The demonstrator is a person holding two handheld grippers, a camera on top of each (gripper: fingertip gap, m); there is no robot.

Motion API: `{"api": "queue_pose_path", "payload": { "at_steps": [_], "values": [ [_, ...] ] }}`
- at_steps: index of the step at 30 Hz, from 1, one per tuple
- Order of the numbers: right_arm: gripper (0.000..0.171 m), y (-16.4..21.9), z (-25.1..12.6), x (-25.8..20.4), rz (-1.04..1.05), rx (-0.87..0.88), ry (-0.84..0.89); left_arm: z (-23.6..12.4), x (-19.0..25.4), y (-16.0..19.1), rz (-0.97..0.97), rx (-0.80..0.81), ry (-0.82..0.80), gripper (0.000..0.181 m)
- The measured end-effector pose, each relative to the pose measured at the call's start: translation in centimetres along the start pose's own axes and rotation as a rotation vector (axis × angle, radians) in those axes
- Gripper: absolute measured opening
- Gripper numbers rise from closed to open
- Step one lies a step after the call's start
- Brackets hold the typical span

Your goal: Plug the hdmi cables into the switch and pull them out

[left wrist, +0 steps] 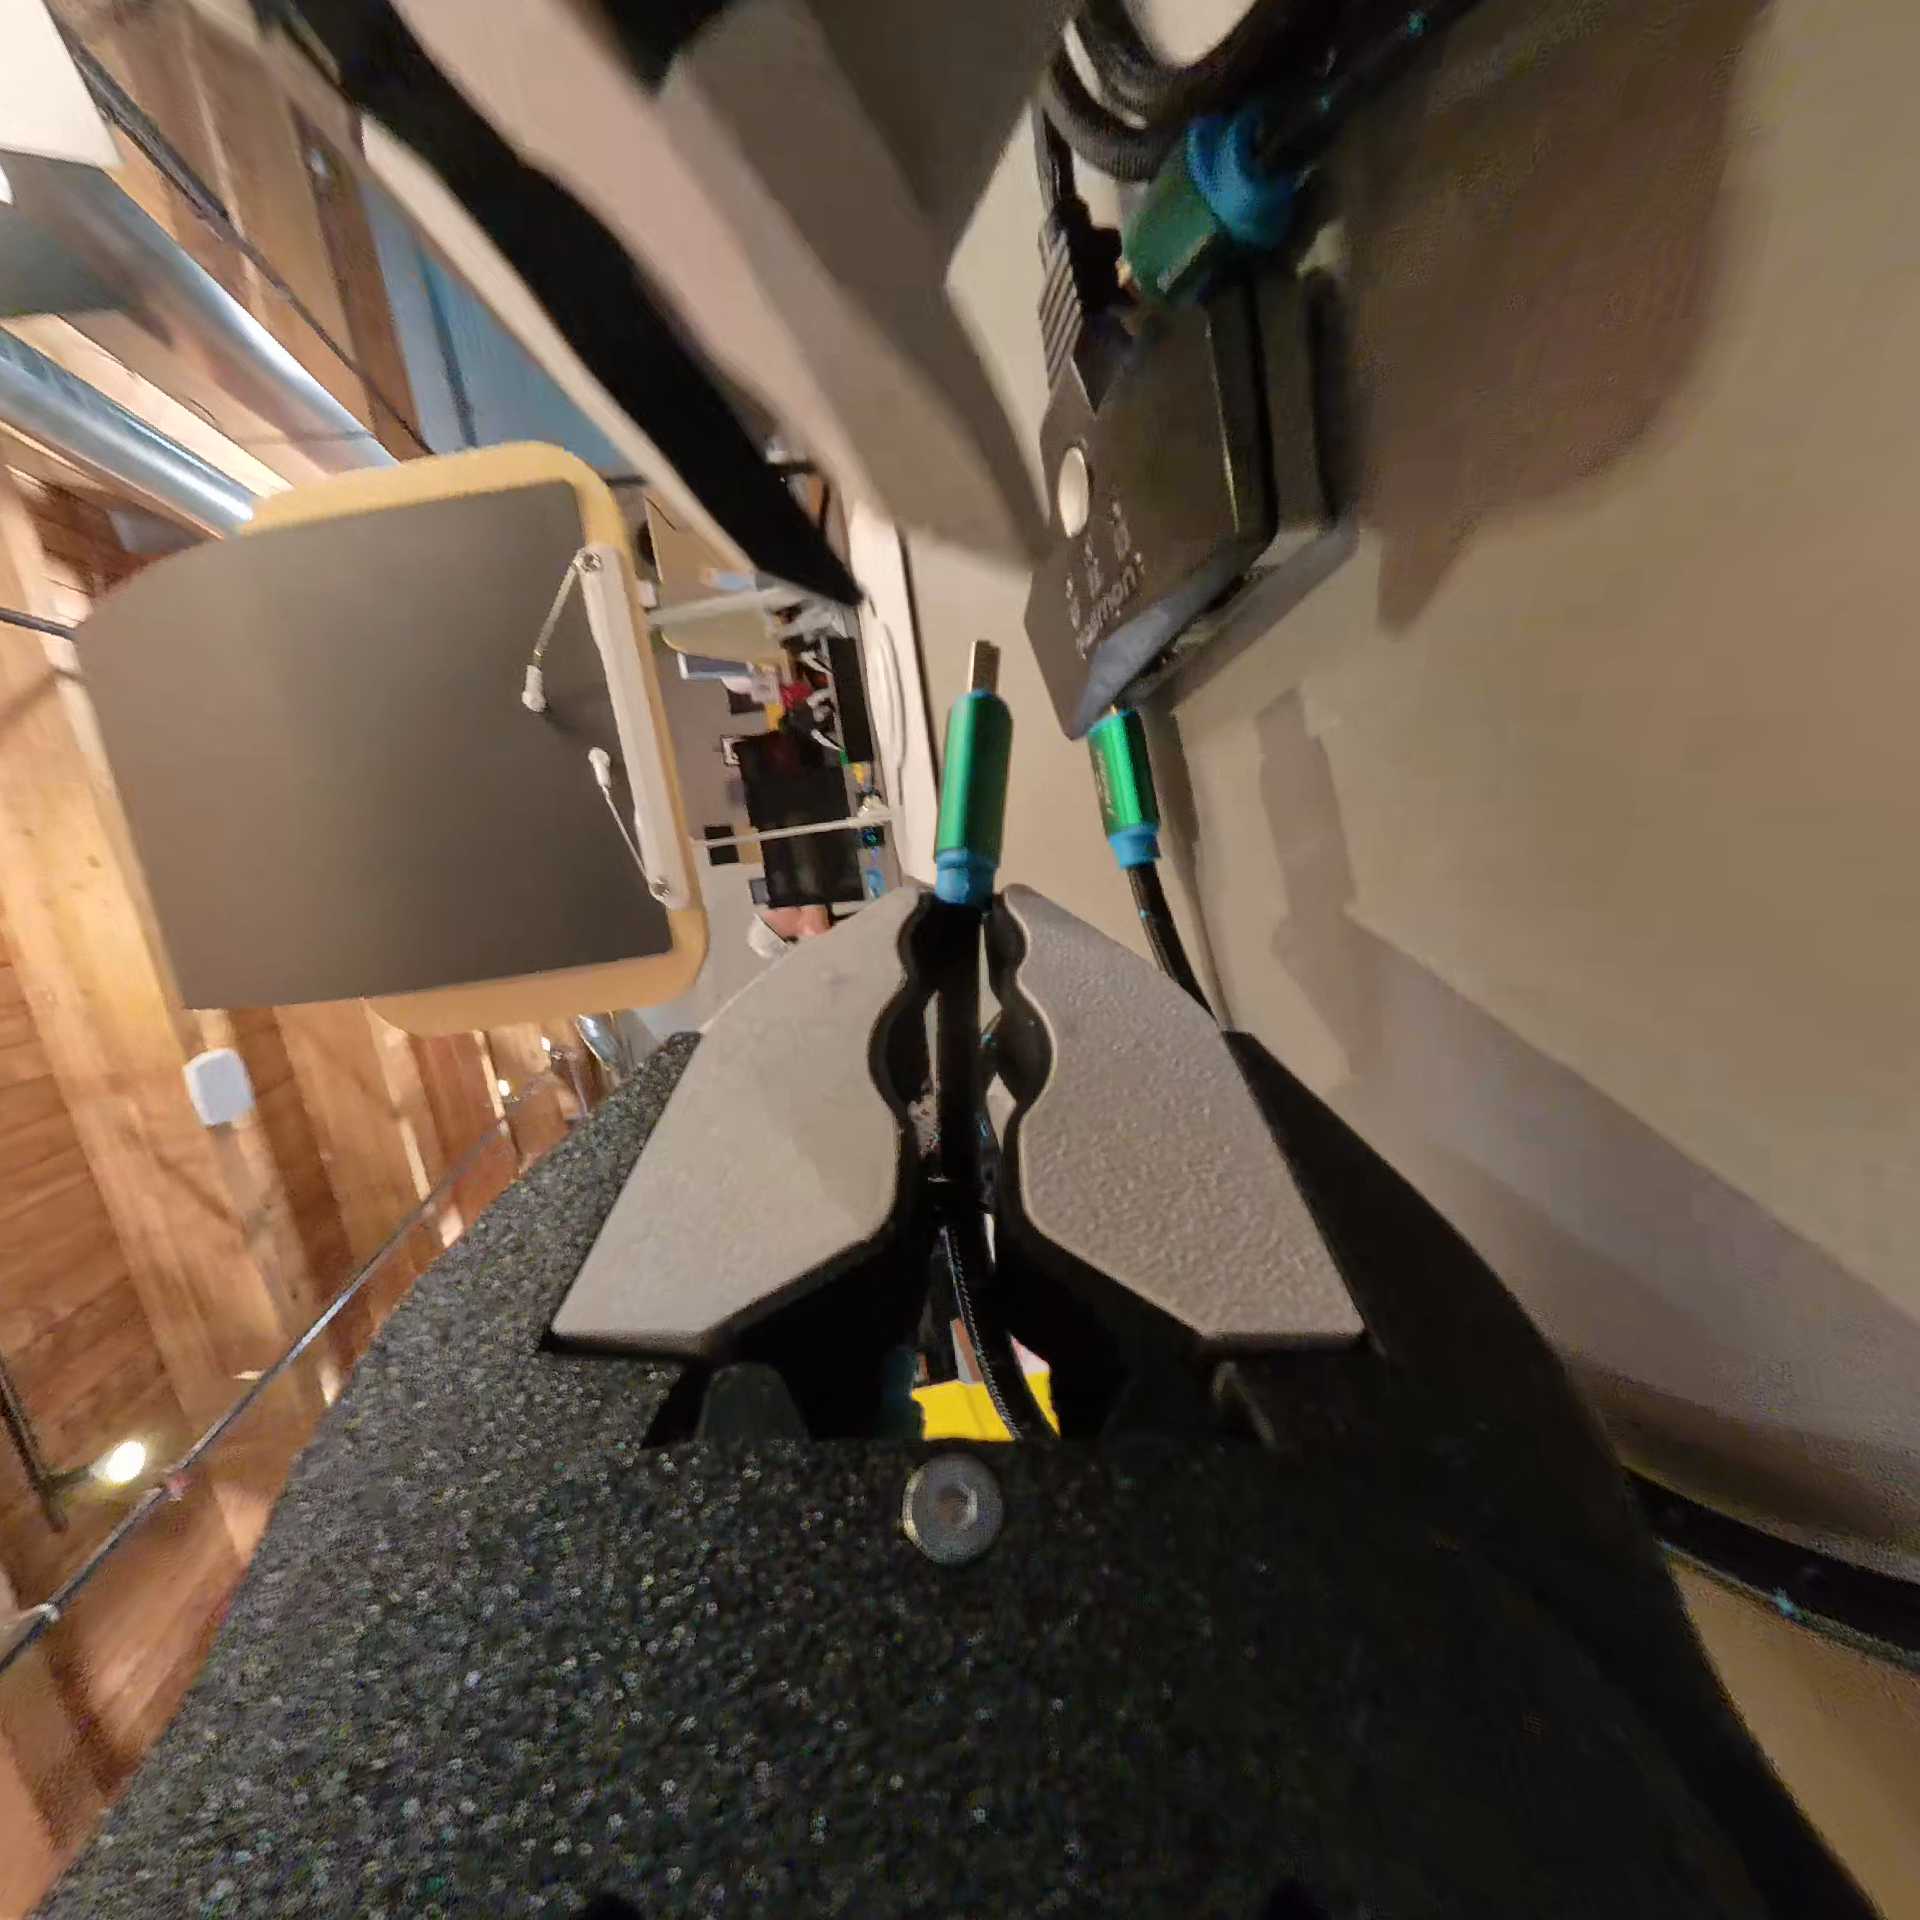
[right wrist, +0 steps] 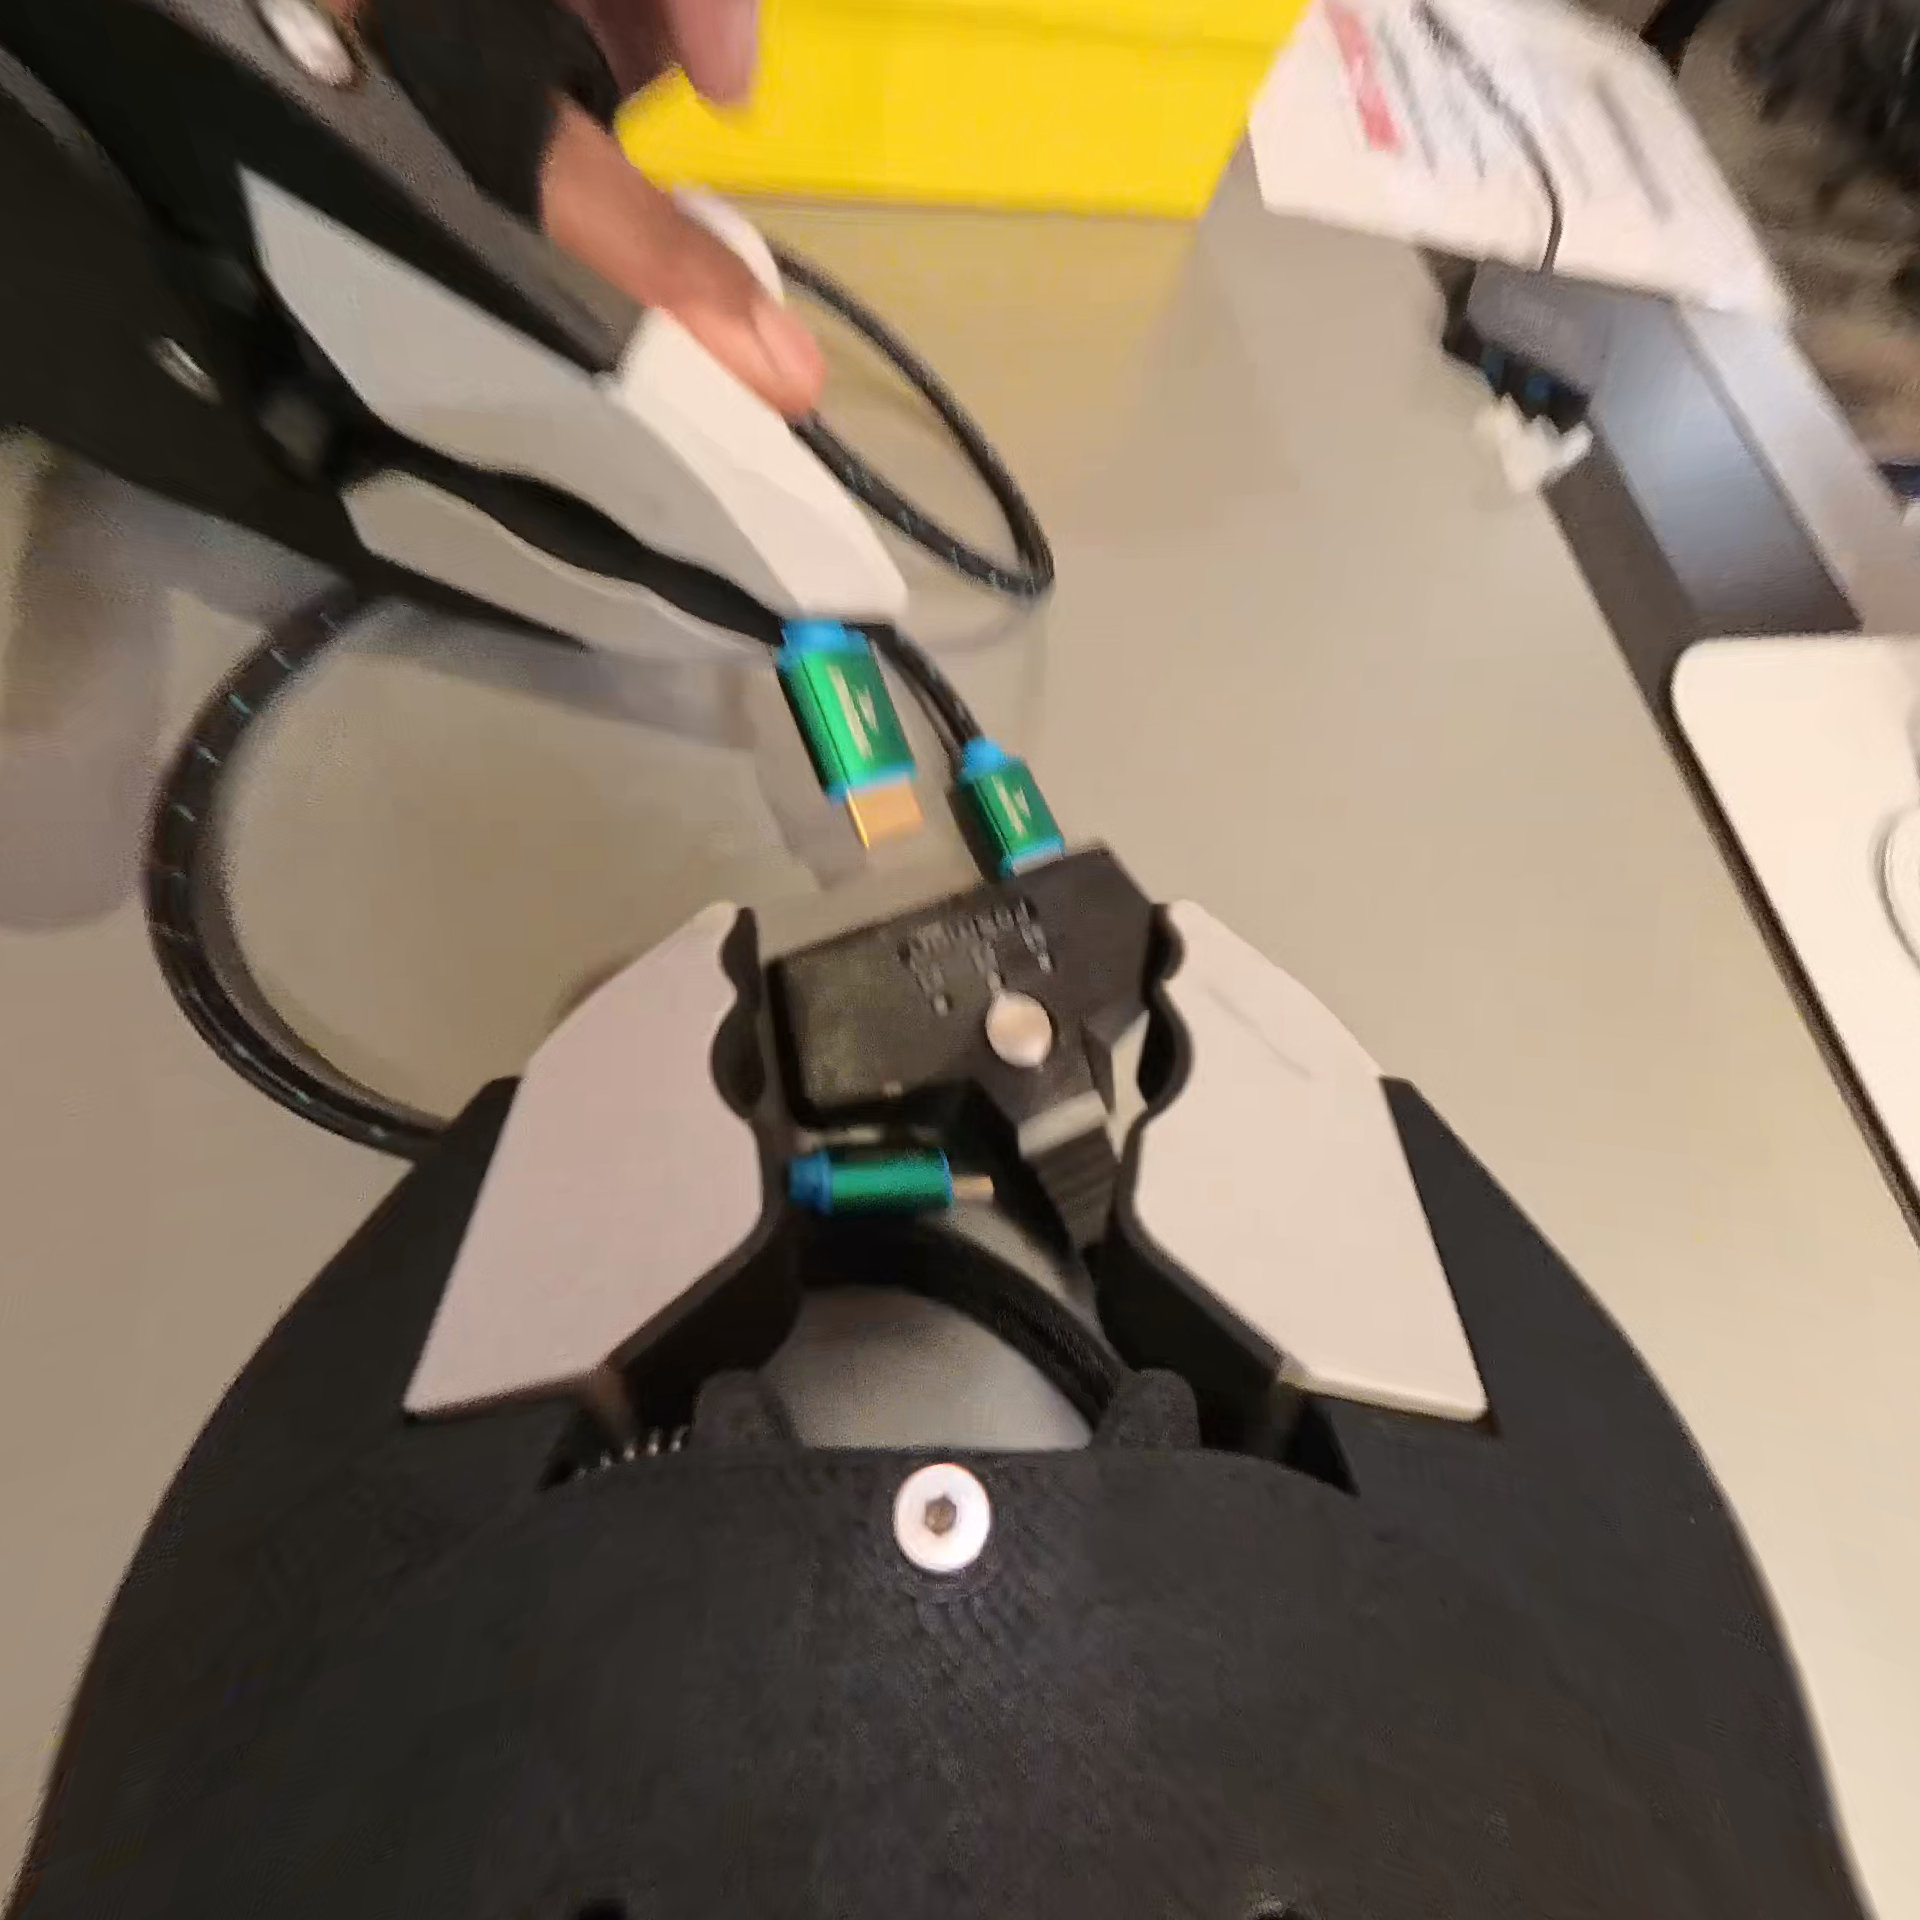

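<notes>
My right gripper (right wrist: pixel 951 935) is shut on the black HDMI switch (right wrist: pixel 894 1029), with one finger on each side of it. One green HDMI plug (right wrist: pixel 1008 805) sits in the switch's far edge, and another green plug (right wrist: pixel 873 1179) lies at its near side. My left gripper (left wrist: pixel 964 909) is shut on a black braided cable just behind a third green plug (left wrist: pixel 971 779). That plug's metal tip is free, a short way from the switch (left wrist: pixel 1143 520). In the right wrist view the left gripper (right wrist: pixel 821 613) comes in from the upper left with this plug (right wrist: pixel 847 717).
The grey table (right wrist: pixel 1299 675) carries loops of black cable (right wrist: pixel 187 831). A yellow box (right wrist: pixel 987 94) stands at the back, with white papers (right wrist: pixel 1507 135) and a grey device (right wrist: pixel 1662 436) at right. A person's hand (right wrist: pixel 675 270) holds the left gripper. The tips of one gripper are about 6 cm away from the tips of the other.
</notes>
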State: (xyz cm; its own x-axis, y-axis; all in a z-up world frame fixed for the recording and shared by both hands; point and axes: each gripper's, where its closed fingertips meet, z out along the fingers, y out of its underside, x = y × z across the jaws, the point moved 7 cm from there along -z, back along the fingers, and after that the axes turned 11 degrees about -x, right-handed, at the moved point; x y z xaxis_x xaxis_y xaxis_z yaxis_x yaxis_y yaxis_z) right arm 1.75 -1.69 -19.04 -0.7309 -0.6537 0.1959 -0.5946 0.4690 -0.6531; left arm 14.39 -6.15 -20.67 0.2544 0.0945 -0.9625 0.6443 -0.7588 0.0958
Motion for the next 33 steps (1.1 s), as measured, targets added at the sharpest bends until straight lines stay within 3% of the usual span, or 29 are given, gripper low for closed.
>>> {"api": "queue_pose_path", "payload": {
  "at_steps": [7,9,10,23,33],
  "values": [
    [0.096,2.5,2.6,-0.2,0.046,-0.284,-0.079,0.8,0.9,0.6,0.016,-0.084,0.054,0.008],
    [0.092,2.6,3.1,0.1,0.094,-0.303,-0.096,0.9,1.0,0.6,0.025,-0.089,0.055,0.008],
    [0.084,2.6,3.2,0.4,0.115,-0.305,-0.096,0.9,1.1,0.6,0.026,-0.092,0.053,0.009],
    [0.083,2.6,1.5,0.6,0.233,-0.158,-0.120,1.4,1.2,-0.1,0.071,-0.147,0.012,0.008],
    [0.083,2.1,1.2,0.0,0.203,-0.116,-0.145,1.0,0.7,-0.6,0.066,-0.110,-0.013,0.008]
  ]
}}
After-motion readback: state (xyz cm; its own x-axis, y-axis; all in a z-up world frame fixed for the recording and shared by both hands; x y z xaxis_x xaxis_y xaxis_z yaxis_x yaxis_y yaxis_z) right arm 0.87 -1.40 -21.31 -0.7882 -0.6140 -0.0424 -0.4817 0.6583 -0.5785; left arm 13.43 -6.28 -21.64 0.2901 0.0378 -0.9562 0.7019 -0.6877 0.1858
